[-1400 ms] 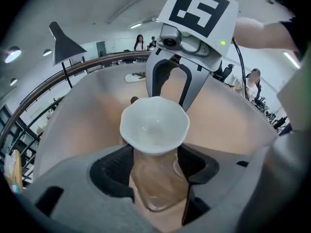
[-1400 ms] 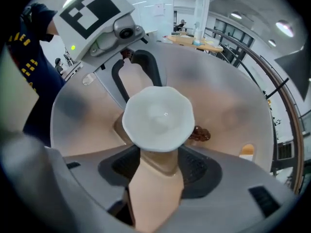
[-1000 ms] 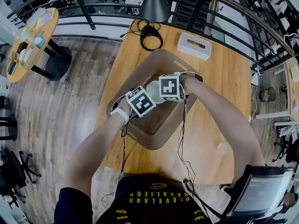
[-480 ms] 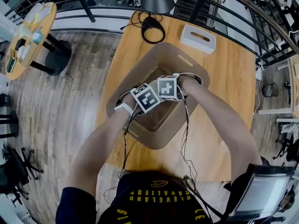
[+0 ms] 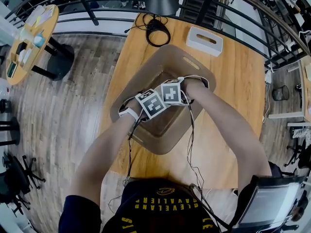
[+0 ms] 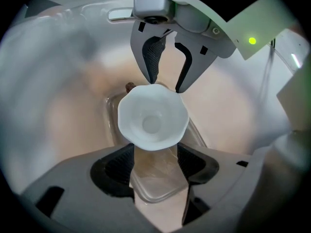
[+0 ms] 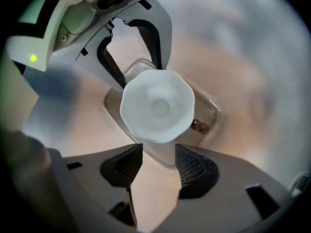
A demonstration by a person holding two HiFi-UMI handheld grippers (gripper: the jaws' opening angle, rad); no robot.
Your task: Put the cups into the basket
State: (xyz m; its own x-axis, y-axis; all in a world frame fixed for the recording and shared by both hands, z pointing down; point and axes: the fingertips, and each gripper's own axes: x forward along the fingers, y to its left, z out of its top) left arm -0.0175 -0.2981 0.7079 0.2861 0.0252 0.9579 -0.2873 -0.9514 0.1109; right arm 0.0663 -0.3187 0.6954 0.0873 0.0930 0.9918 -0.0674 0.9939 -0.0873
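Observation:
Both gripper views show one white cup (image 6: pixel 153 118) (image 7: pixel 156 106), seen from above into its mouth, its rim pressed into a many-sided shape. It hangs over the bottom (image 6: pixel 146 188) of the tan basket (image 5: pixel 146 141). My left gripper (image 6: pixel 155 157) grips it from one side and my right gripper (image 7: pixel 159 154) from the opposite side. Each gripper's fingertips reach the cup's far edge in the other's view. In the head view the two marker cubes (image 5: pixel 151 104) sit close together inside the basket's mouth and hide the cup.
The basket stands mid-table on a wooden table (image 5: pixel 233 106). A white box (image 5: pixel 204 40) and a coiled black cable (image 5: pixel 158 30) lie beyond it. A small brown speck (image 7: pixel 199 126) lies on the basket bottom. A laptop (image 5: pixel 265 205) sits at the near right.
Both grippers have sunk a little and drawn closer together inside the basket's mouth. The cup that showed between the cubes one second ago is now covered by them.

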